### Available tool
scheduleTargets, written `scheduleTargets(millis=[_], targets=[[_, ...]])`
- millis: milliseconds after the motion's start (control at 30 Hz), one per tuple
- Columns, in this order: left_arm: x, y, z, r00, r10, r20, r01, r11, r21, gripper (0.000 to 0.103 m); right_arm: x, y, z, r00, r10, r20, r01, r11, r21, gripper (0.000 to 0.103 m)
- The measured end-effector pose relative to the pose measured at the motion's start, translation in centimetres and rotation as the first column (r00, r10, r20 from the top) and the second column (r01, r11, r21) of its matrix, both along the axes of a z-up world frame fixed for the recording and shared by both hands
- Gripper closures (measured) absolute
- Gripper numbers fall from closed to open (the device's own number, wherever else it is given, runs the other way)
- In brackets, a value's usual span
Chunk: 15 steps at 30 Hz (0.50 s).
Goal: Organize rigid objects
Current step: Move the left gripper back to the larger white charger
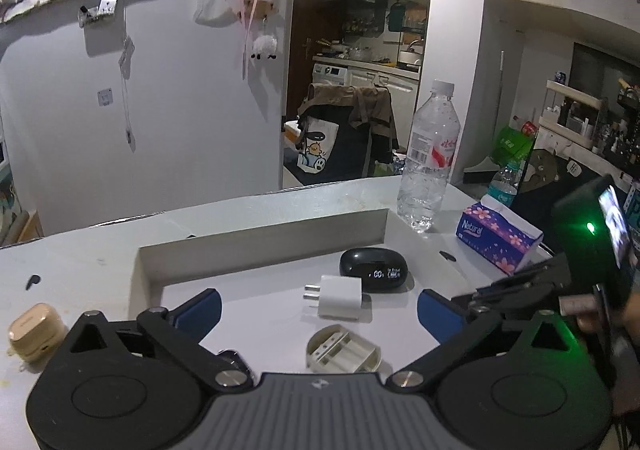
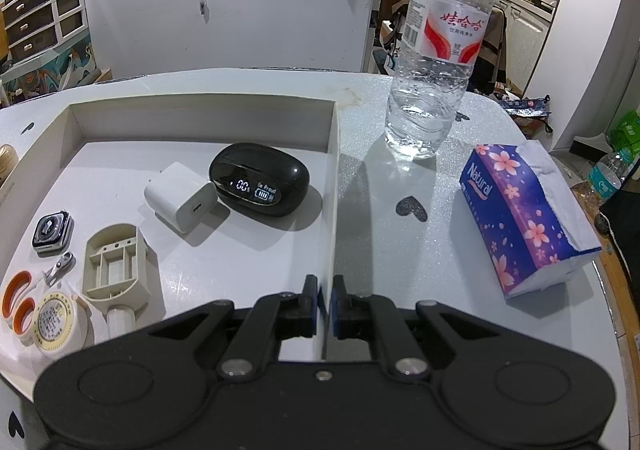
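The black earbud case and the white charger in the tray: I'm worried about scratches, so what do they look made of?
Black earbud case: likely glossy plastic, showing sharp highlights and a lit display. White charger: probably smooth hard plastic with a soft sheen.

White table (image 2: 400,250), shallow box (image 2: 200,102), water bottle (image 2: 436,50), tissue pack (image 2: 524,218)

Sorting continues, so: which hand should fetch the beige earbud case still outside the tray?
Left. The left gripper has open, empty jaws, and the beige earbud case lies beside it. The right gripper is clamped on the tray's wall.
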<state>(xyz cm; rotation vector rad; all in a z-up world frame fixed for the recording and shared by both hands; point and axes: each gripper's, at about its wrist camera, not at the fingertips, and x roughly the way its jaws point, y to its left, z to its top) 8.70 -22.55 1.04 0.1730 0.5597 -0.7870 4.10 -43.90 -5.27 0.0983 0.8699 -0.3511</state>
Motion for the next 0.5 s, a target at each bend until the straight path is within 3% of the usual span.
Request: scheduleTargets(millis=[267, 500], targets=[[-0.7, 4.5, -0.4, 0.996, 0.063, 0.066, -0.063, 0.998, -0.009, 0.000, 0.0, 0.0, 0.0, 1.000, 0.000, 0.000, 0.000, 1.000, -0.001, 0.096], [0.7, 10.1, -1.4, 0.979, 0.197, 0.045, -0.194, 0.979, -0.065, 0.000, 0.0, 0.0, -0.1, 1.000, 0.000, -0.001, 0.000, 1.000, -0.002, 0.096]])
